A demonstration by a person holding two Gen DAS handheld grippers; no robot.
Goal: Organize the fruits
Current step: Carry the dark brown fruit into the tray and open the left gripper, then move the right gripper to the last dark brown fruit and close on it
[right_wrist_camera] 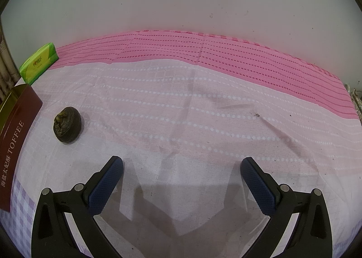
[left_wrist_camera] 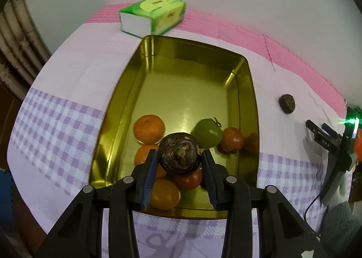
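My left gripper (left_wrist_camera: 179, 156) is shut on a dark brown round fruit (left_wrist_camera: 178, 154), held just above the near end of a gold tin tray (left_wrist_camera: 192, 90). Inside the tray lie several oranges (left_wrist_camera: 148, 129), a green tomato (left_wrist_camera: 208, 133) and red tomatoes (left_wrist_camera: 232, 139). A second dark brown fruit (right_wrist_camera: 67, 125) rests on the cloth to the right of the tray; it also shows in the left wrist view as the dark fruit (left_wrist_camera: 287, 103). My right gripper (right_wrist_camera: 182, 167) stands open over bare cloth, well right of that fruit, with nothing between its fingers.
A green tissue pack (left_wrist_camera: 152, 17) lies behind the tray by the wall. The tray's dark red outer wall (right_wrist_camera: 15, 140) reads TOFFEE. A pink and lilac checked cloth (right_wrist_camera: 203, 104) covers the table. The right gripper's body (left_wrist_camera: 334, 151) shows at the right edge.
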